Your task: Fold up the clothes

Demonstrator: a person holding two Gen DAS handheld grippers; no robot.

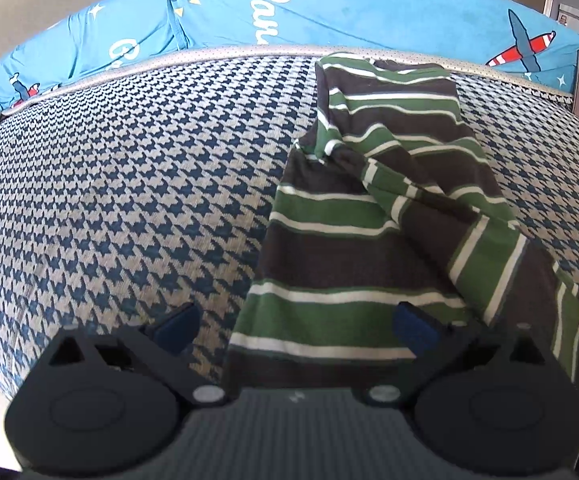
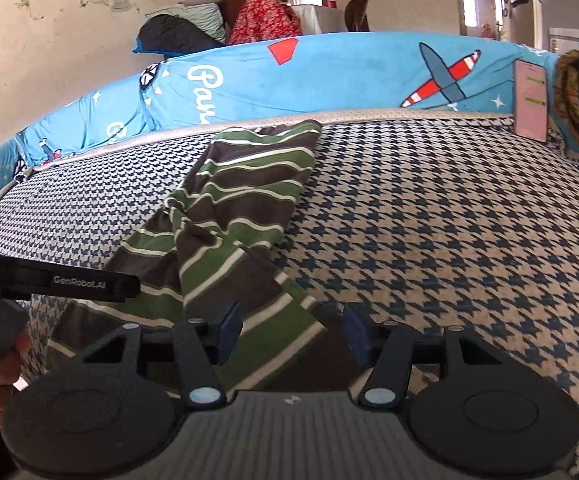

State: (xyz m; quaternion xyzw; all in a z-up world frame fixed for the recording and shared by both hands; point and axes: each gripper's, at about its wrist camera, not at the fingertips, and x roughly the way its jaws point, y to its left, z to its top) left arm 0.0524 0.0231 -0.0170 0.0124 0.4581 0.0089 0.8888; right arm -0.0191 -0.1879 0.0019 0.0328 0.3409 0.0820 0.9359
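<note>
A: Where's the green, grey and white striped knit garment [image 1: 373, 216]?

B: Crumpled lengthwise on the blue-and-cream houndstooth mattress [image 1: 109, 184], reaching from the near edge to the far edge by the light-blue aeroplane-print quilt [image 2: 349, 76].

A: And the left gripper [image 1: 295, 326]?

B: Its fingers [image 1: 177, 326] stand wide apart over the garment's near hem, pads clear of the cloth.

A: The right gripper [image 2: 294, 332]?

B: Fingers [image 2: 229, 330] partly open, a striped fold lying between them, not pinched. A pink phone [image 2: 531, 100] leans at the far right corner.
</note>
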